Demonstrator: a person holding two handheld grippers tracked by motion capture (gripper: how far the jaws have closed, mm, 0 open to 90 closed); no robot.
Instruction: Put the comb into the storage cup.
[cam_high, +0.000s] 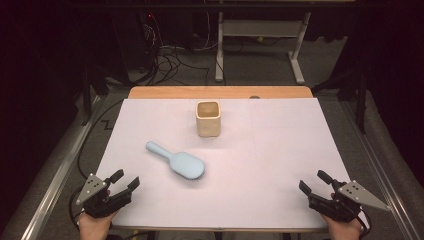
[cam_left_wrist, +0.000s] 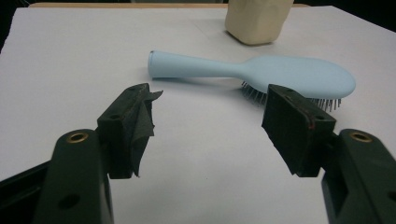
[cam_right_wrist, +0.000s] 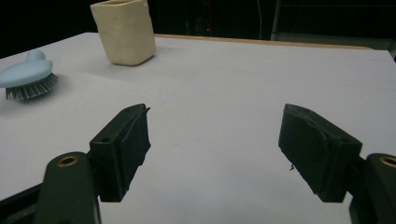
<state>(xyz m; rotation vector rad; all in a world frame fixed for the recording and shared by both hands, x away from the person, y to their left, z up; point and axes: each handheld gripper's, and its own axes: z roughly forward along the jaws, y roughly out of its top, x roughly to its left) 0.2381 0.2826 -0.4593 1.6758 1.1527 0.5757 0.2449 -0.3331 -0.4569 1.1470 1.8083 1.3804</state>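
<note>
We saw the light blue hairbrush (cam_high: 177, 161) lying bristles-down near the middle of the white table (cam_high: 280, 165), with the cream square cup (cam_high: 208, 118) behind it. The cup's top was cut off in the left gripper view, and the brush handle was mostly hidden in the right gripper view. No writing was readable. Our left gripper (cam_high: 125, 180) and right gripper (cam_high: 314, 181) hovered near the table's front corners, jaws spread, empty.

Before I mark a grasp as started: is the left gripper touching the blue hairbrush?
Apart. The high view shows bare table between the left gripper and the hairbrush.
</note>
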